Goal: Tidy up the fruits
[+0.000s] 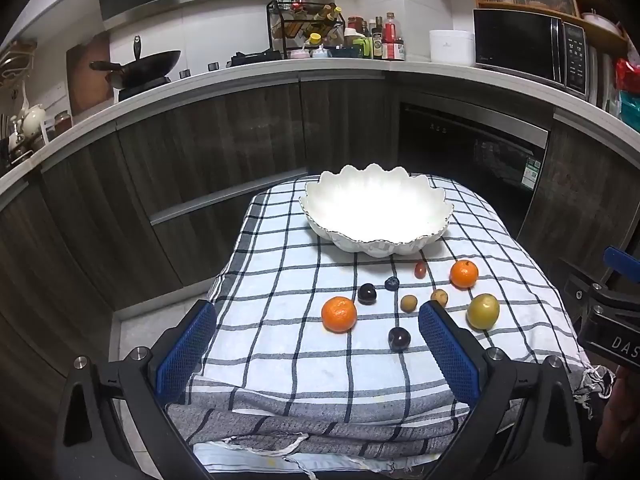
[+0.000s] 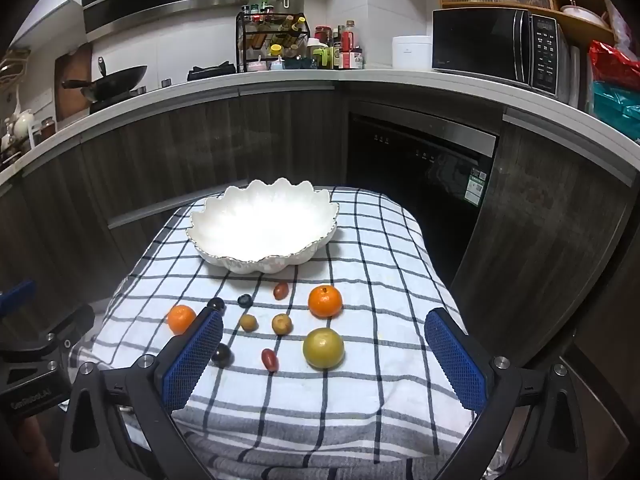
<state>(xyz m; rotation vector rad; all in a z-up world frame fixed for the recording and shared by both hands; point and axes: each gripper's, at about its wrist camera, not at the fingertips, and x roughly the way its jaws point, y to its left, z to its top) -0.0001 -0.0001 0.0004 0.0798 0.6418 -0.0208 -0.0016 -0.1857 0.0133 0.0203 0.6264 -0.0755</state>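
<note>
A white scalloped bowl [image 1: 376, 210] [image 2: 262, 226] stands empty at the far end of the checked cloth [image 1: 280, 280] [image 2: 380, 280]. In front of it lie loose fruits: two oranges [image 1: 339, 314] [image 1: 464, 274] [image 2: 325, 301] [image 2: 181, 319], a green fruit [image 1: 483, 311] [image 2: 323, 347], dark plums [image 1: 399, 339] [image 1: 367, 294] [image 2: 222, 355], a blueberry [image 1: 392, 283] [image 2: 245, 300], small tan fruits [image 1: 408, 303] [image 2: 281, 324] and red grape tomatoes [image 1: 420, 269] [image 2: 269, 359]. My left gripper [image 1: 318, 326] is open and empty, near the cloth's front. My right gripper [image 2: 324, 334] is open and empty, the green fruit between its fingers.
The cloth covers a small table with drop-offs on all sides. Dark cabinets, a dishwasher [image 2: 420, 168] and a counter with a wok [image 1: 150, 66], bottles and a microwave [image 1: 528, 50] stand behind. The right gripper's body [image 1: 608, 312] shows at the right edge of the left view.
</note>
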